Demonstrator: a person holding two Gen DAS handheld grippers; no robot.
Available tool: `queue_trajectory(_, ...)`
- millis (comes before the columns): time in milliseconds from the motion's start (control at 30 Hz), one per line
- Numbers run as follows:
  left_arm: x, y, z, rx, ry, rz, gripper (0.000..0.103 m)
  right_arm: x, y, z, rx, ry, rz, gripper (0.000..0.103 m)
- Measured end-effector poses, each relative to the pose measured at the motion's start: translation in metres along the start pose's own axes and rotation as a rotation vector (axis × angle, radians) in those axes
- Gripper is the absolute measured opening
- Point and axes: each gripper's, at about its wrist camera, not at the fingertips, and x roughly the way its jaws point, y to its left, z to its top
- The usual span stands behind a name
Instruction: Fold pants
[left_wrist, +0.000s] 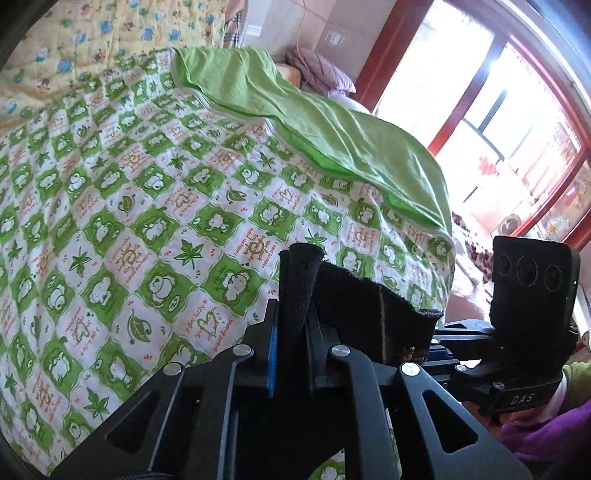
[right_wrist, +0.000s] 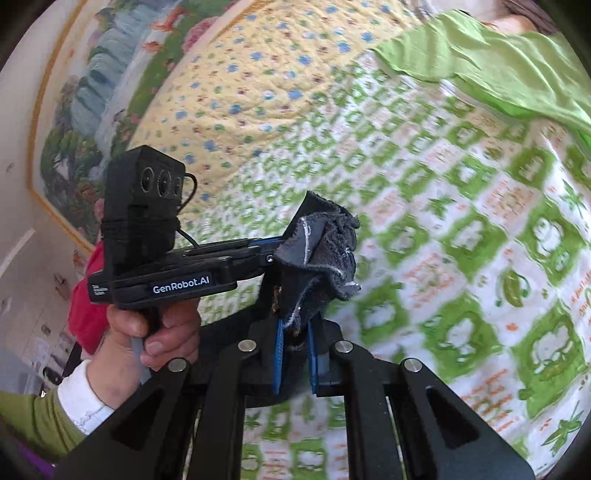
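The pants are black fabric (left_wrist: 354, 306), held up above the bed between both grippers. My left gripper (left_wrist: 293, 332) is shut on a bunched edge of the pants. My right gripper (right_wrist: 295, 332) is shut on another bunched edge, dark grey with white stitching (right_wrist: 321, 254). In the left wrist view the right gripper's body (left_wrist: 528, 325) is at the right, close by. In the right wrist view the left gripper's body (right_wrist: 159, 251) and the hand holding it (right_wrist: 155, 332) are at the left. Most of the pants hang out of sight below.
A bed with a green and white patterned quilt (left_wrist: 147, 221) fills the view below. A plain green blanket (left_wrist: 332, 125) lies along its far side, and a yellow quilt (right_wrist: 258, 74) lies beyond. A red-framed window (left_wrist: 498, 129) is at the right.
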Motion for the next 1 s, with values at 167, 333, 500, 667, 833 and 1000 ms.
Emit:
queue_trajectory(167, -0.052, 0.012, -0.021, -0.044, -0.097, 0.013, 0.010, 0.009, 0.034, -0.001, -0.092, 0.024, 0.099, 0.012)
queue_trajectory(333, -0.085, 0.030, -0.053, -0.110, -0.156, 0.031, 0.010, 0.029, 0.060, -0.010, -0.157, 0.086, 0.159, 0.012)
queue_trajectory(500, -0.098, 0.053, -0.088, -0.197, -0.183, 0.027, 0.010, 0.059, 0.079, -0.023, -0.222, 0.182, 0.216, 0.012)
queue_trajectory(667, -0.101, 0.081, -0.123, -0.291, -0.174, 0.047, 0.009, 0.094, 0.088, -0.040, -0.281, 0.287, 0.230, 0.012)
queue_trajectory(833, -0.100, 0.103, -0.153, -0.369, -0.156, 0.079, 0.009, 0.126, 0.095, -0.057, -0.332, 0.384, 0.192, 0.015)
queue_trajectory(1000, -0.101, 0.115, -0.176, -0.436, -0.145, 0.090, 0.010, 0.143, 0.098, -0.067, -0.341, 0.455, 0.167, 0.026)
